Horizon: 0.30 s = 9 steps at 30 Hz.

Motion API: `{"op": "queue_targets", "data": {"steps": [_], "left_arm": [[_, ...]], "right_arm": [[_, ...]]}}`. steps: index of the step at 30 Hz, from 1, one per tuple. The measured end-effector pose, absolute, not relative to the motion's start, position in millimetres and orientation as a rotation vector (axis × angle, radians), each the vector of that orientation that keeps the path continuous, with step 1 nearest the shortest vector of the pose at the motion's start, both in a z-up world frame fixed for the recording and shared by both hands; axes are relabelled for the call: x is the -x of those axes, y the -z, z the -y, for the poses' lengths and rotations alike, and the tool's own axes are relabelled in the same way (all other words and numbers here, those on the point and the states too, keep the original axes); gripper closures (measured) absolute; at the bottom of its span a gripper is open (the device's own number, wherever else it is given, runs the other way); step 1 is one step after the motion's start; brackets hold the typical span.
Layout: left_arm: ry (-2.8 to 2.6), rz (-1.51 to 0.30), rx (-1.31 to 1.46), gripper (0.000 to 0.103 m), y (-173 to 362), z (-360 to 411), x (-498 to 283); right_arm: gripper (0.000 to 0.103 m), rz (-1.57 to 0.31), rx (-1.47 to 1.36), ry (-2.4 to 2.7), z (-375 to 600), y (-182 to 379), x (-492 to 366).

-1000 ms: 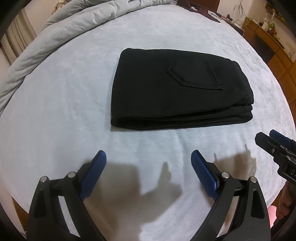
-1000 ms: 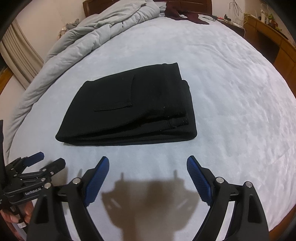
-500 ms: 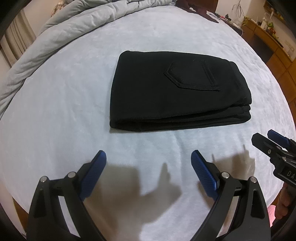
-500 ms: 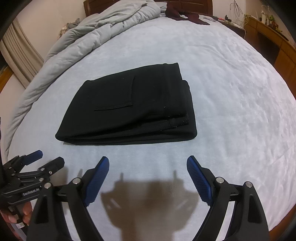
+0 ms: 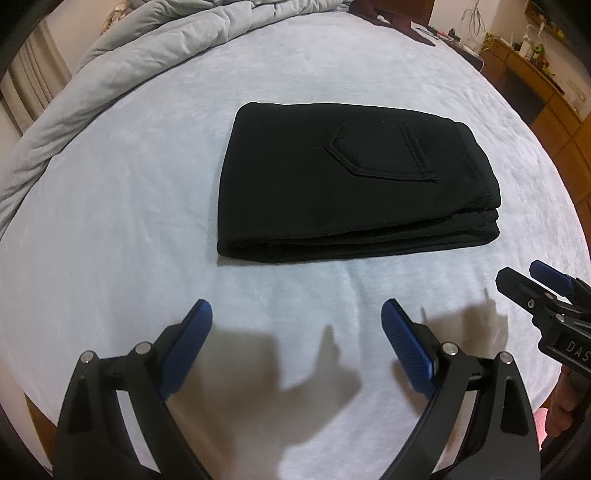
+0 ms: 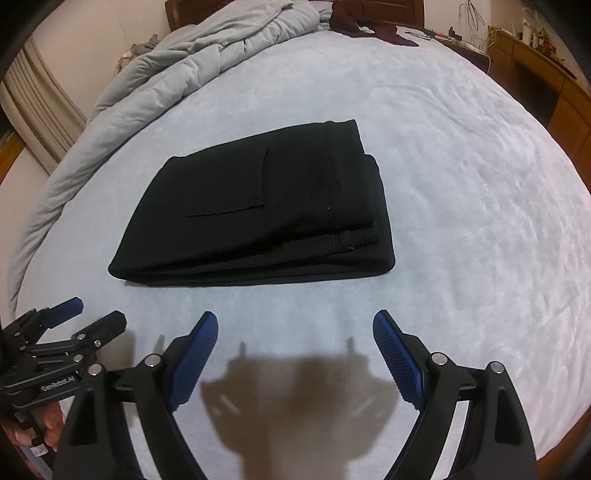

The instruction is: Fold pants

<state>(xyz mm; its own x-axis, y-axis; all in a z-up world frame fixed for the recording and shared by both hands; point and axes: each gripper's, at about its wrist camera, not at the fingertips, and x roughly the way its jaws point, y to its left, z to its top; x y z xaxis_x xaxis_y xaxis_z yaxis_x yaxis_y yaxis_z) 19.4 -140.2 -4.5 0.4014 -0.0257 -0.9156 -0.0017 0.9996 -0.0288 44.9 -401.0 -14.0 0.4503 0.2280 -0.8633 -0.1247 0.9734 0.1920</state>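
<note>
The black pants [image 5: 351,184] lie folded into a flat rectangle on the pale blue bed sheet [image 5: 110,221], back pocket facing up; they also show in the right wrist view [image 6: 258,218]. My left gripper [image 5: 297,314] is open and empty, held apart from the pants on their near side. My right gripper [image 6: 295,325] is open and empty, also short of the near fold. The right gripper shows at the right edge of the left wrist view [image 5: 532,280], and the left gripper at the left edge of the right wrist view [image 6: 88,314].
A rumpled grey duvet [image 6: 177,74] lies along the far left of the bed. A dark red garment [image 6: 369,26] lies at the far end. Wooden furniture [image 6: 546,74] with small items stands to the right. The bed's near edge is just below both grippers.
Both grippers have drawn back slightly from the folded pants and stay open. The pants have not moved.
</note>
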Motion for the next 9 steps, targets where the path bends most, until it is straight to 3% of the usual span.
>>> {"op": "queue_targets", "data": {"steps": [9], "left_arm": [[0.027, -1.162, 0.02, 0.011, 4.0, 137.3, -22.9]], "right_arm": [[0.015, -1.081, -0.109, -0.218, 401.8, 15.3, -45.5]]}}
